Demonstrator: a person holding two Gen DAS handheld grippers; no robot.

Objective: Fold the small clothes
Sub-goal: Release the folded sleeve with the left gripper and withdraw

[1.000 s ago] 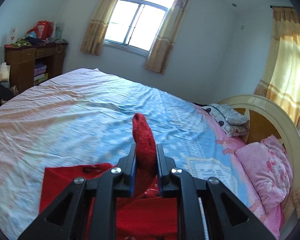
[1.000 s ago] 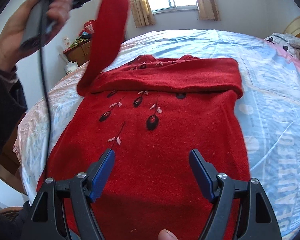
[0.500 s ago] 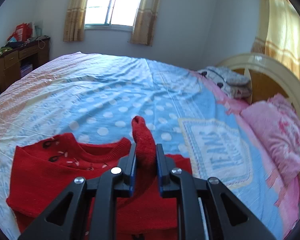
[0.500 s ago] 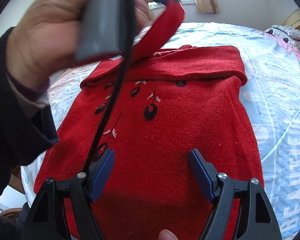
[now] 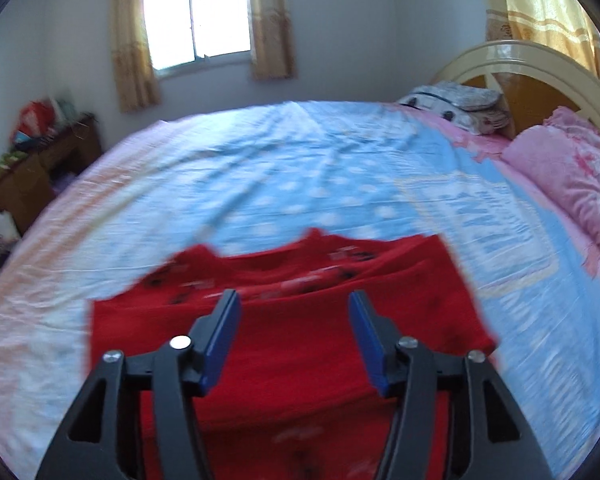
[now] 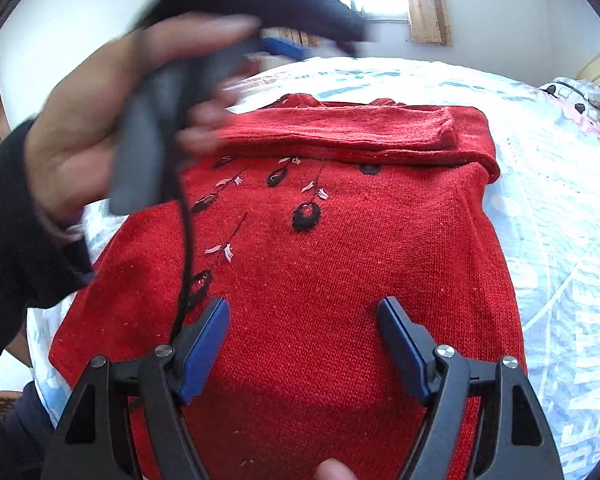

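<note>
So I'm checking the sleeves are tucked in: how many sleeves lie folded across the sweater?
2: both lie across the chest of the sweater, one sleeve on top of the other sleeve.

You saw a coarse, matt red knit sweater (image 6: 340,272) on a smooth cotton-looking bedsheet (image 5: 260,184); your fingers (image 6: 202,348) were matt blue plastic.

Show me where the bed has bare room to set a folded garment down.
Bare sheet lies beyond the red sweater's collar, toward the window, and on its right, before the pink quilt. Crowded: the headboard end with pillows, and the left edge, where the person's hand holds the opening left gripper.
</note>
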